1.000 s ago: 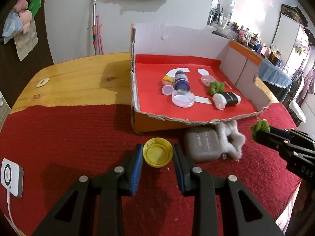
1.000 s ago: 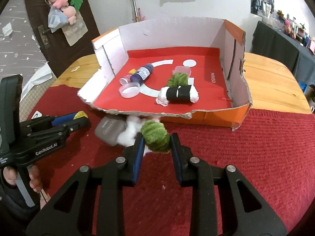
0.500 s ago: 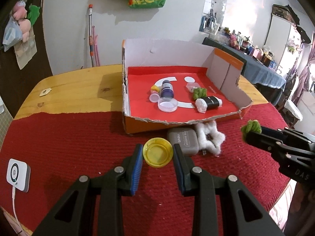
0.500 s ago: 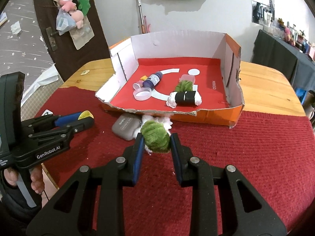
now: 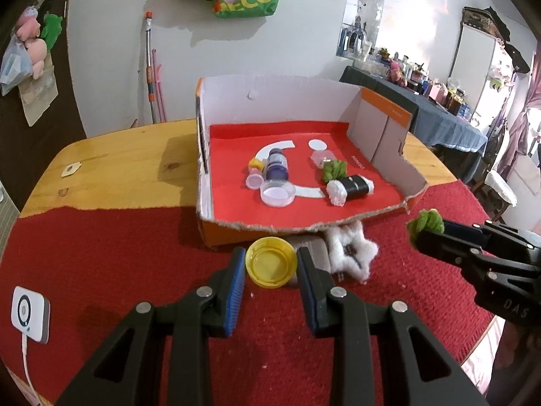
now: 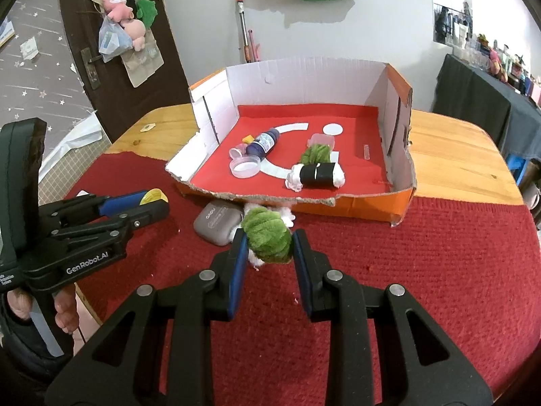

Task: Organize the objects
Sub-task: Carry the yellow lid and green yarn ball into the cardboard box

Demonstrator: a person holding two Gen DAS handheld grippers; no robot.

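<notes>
My left gripper (image 5: 270, 264) is shut on a yellow lid (image 5: 270, 265) and holds it above the red cloth, just in front of the cardboard box (image 5: 236, 233). My right gripper (image 6: 268, 247) is shut on a green fuzzy bundle (image 6: 268, 242), also held above the cloth in front of the box (image 6: 372, 206). The bundle also shows at the right of the left wrist view (image 5: 425, 225). The lid also shows at the left of the right wrist view (image 6: 154, 196). The box holds a purple bottle (image 5: 277, 167), a clear lid (image 5: 277, 194), a second green bundle (image 5: 334, 169) and a black-and-white roll (image 5: 351, 187).
A grey case (image 6: 219, 221) and a white fluffy piece (image 5: 351, 250) lie on the red cloth against the box front. A white device with a cable (image 5: 30, 314) lies at the cloth's left edge. Bare wooden table (image 5: 128, 169) extends left of and behind the box.
Both grippers have lifted and drawn back from the box with their objects still held. The box now looks smaller and farther.
</notes>
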